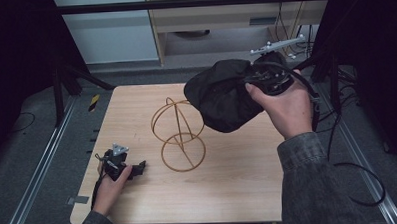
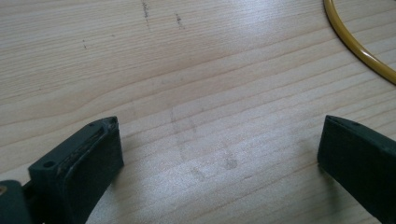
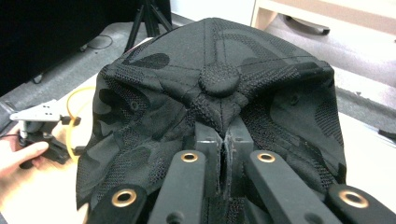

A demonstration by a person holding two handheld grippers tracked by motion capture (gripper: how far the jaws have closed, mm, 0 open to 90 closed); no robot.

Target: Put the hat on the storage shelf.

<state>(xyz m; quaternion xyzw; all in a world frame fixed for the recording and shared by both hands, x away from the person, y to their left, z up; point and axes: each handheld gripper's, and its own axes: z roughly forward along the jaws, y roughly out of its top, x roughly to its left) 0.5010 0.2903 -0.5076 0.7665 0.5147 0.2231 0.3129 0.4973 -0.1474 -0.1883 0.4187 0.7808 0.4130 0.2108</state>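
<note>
A black camouflage cap hangs in the air over the table's far right part, held by my right gripper. In the right gripper view the jaws are pinched together on the cap's fabric just below its top button, at my right gripper. A yellow wire stand made of rings rises from the middle of the wooden table, just left of and below the cap. My left gripper rests on the table at the front left, jaws wide apart over bare wood.
A curve of the yellow wire stand's base ring lies ahead and to the right of the left jaws. Cables trail off the table's right side. Metal rails run along the floor on both sides.
</note>
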